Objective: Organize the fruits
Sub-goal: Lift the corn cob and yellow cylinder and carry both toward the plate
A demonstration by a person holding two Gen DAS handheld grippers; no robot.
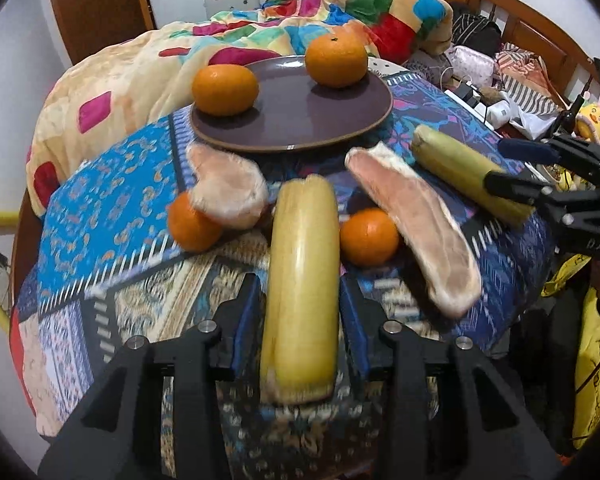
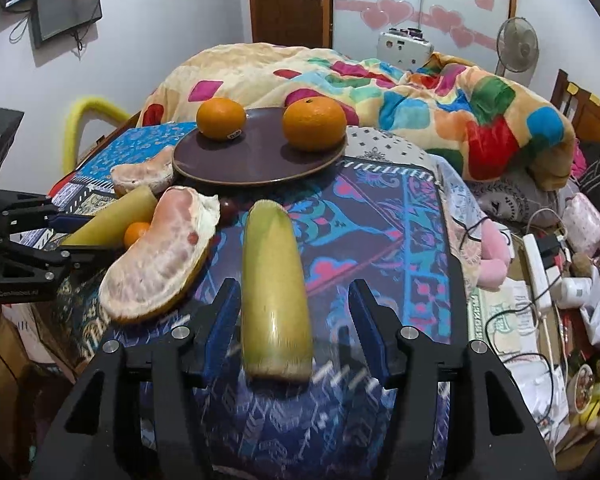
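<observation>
A dark purple plate [image 1: 292,120] holds two oranges [image 1: 225,89] [image 1: 336,60]; it also shows in the right wrist view [image 2: 256,160]. Two more oranges [image 1: 192,226] [image 1: 369,236] and two peeled pomelo pieces [image 1: 230,190] [image 1: 416,224] lie on the patterned cloth. My left gripper [image 1: 300,292] stands around a yellow cane piece [image 1: 302,280], its pads close to the sides without visibly pressing. My right gripper [image 2: 294,300] is open around a second yellow-green cane piece [image 2: 274,280], with gaps on both sides.
A colourful blanket [image 2: 420,92] lies behind the plate. Cables, a power strip [image 2: 538,272] and clutter sit at the right. The cloth's front edge drops off near both grippers. A yellow tube [image 2: 84,116] stands at the left.
</observation>
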